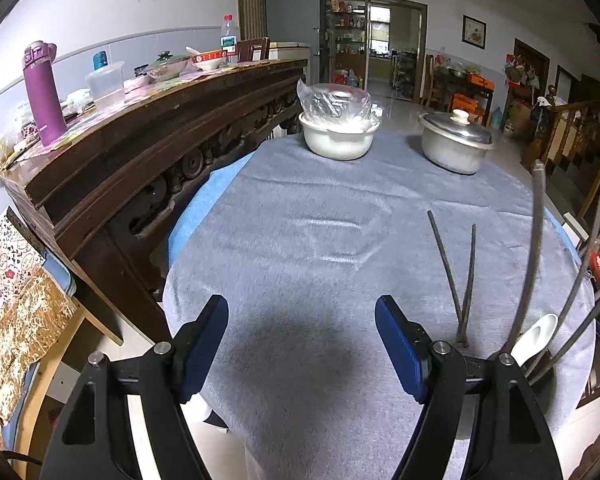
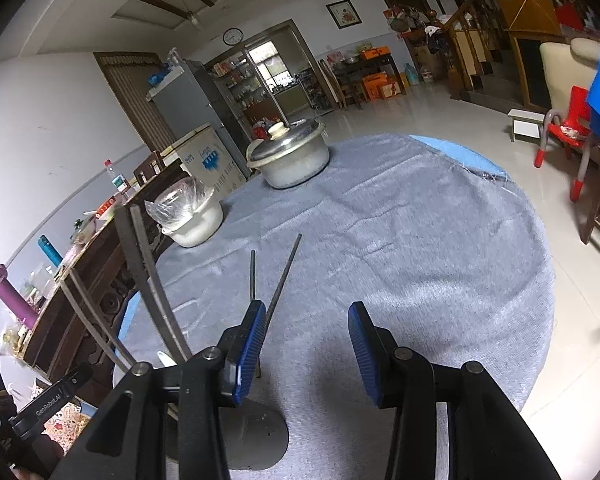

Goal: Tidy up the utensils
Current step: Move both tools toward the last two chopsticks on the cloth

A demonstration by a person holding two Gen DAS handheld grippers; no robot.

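Grey tablecloth (image 1: pixel 300 220), chopsticks (image 1: pixel 460 272); red chair (image 2: pixel 560 132) only rightward; both jaws apart, empty.

Around the lidded metal pot (image 2: pixel 288 160) the grey cloth (image 2: pixel 420 260) lies bare to its right and toward me. Left of it stands a plastic-covered white bowl (image 2: pixel 192 216); nearer, crossed chopsticks (image 2: pixel 278 280) and a wire rack (image 2: pixel 148 280).
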